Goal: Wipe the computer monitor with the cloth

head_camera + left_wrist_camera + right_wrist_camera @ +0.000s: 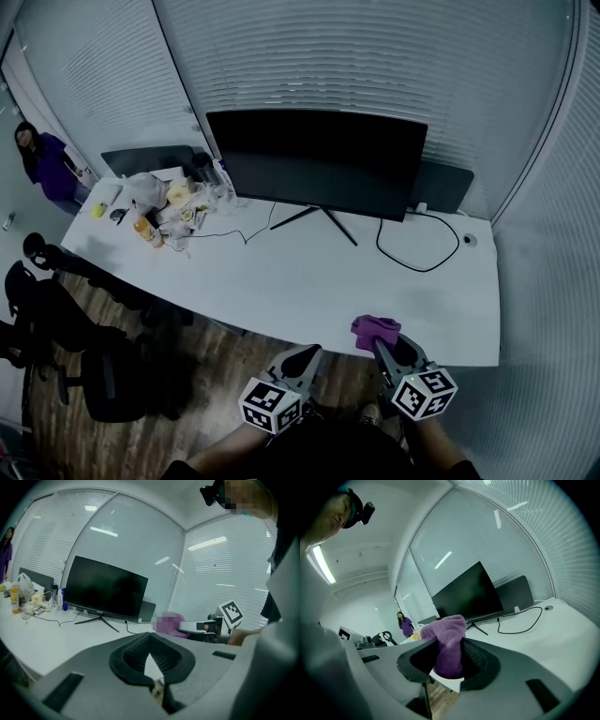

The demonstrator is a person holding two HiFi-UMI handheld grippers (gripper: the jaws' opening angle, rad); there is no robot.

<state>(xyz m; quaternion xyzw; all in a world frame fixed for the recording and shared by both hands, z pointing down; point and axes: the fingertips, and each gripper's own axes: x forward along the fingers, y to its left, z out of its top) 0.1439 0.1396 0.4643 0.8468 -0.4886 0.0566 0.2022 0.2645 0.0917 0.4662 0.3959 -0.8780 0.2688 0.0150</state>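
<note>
Cloth (448,641): purple terry, bunched, pinched between jaws of right gripper (449,660), tuft standing above tips. Judged light, limp, grippy; best held by bunched middle. Monitor (317,161): ahead of jaws, well apart. Left gripper (150,641): jaws pressed together, empty.

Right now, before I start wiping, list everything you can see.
monitor: one, black, back centre of desk
desk: one, white
cable: one, black, looped on desk right of monitor
dark panels: two, behind monitor, left and right
clutter pile: bags, desk's left end
orange bottle: one, by the pile
chairs: at least two, black, left of desk
person: one, purple top, far left
cloth: one, purple, in right claw
right claw: shut on cloth, at desk's near edge
left claw: shut, empty
</note>
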